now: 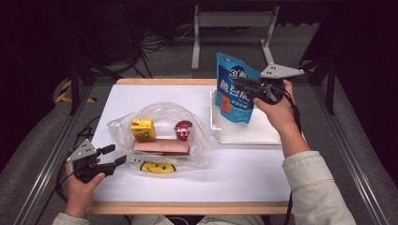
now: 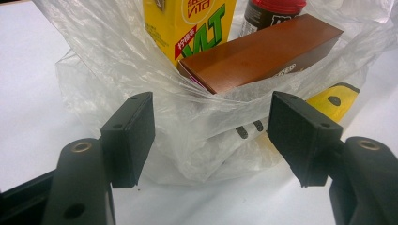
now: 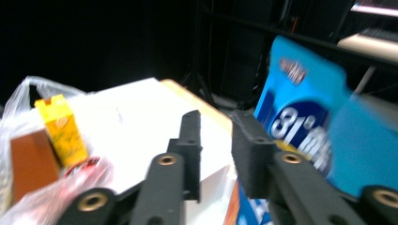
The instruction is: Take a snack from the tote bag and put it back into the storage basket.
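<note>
Overhead, right gripper (image 1: 244,87) reaches level across blue pouch (image 1: 234,89).

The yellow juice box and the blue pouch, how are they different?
The yellow juice box sits inside the clear plastic bag; the blue pouch is lifted over the white tray beside the right gripper. The juice box is small and blocky; the blue pouch is taller and flat. Both stand upright.
</note>
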Tool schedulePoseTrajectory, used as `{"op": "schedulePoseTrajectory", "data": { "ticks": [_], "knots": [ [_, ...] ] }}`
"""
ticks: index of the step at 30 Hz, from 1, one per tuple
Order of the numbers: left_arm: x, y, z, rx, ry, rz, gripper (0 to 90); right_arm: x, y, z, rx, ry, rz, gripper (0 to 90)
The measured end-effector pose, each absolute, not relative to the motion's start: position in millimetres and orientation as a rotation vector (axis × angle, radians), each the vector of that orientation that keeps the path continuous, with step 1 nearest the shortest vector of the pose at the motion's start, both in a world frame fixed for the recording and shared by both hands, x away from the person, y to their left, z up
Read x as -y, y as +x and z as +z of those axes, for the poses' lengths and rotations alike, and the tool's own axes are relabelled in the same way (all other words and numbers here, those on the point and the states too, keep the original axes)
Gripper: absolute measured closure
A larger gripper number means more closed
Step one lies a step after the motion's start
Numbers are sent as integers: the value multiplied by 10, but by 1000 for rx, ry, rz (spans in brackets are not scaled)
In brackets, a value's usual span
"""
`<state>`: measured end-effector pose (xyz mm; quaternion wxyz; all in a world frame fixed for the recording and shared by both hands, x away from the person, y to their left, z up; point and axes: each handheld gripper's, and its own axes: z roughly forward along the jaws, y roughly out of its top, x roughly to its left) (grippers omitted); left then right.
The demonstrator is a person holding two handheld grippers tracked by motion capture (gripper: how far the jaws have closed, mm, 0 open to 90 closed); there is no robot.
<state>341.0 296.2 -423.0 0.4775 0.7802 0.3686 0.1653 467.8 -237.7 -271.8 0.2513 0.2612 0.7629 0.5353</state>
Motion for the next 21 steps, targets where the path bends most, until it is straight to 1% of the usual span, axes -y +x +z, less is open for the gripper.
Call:
{"op": "schedulePoseTrajectory", "data": {
  "ticks": [3,8,9,21],
  "knots": [
    [-2959,3412,-4231,-896,1907,405,329,2382,4652,-2848,-2113,715,1427,832],
    [-2960,3411,-4231,-897,1908,406,330,2421,4642,-3060,-2138,747,1391,888],
    [-2958,3412,-4232,-898,1909,406,330,2421,4642,-3060,-2138,747,1391,888],
    [-2949,3411,-4237,-905,1910,406,332,2516,4703,-3535,-2168,846,1339,900]
  ]
}}
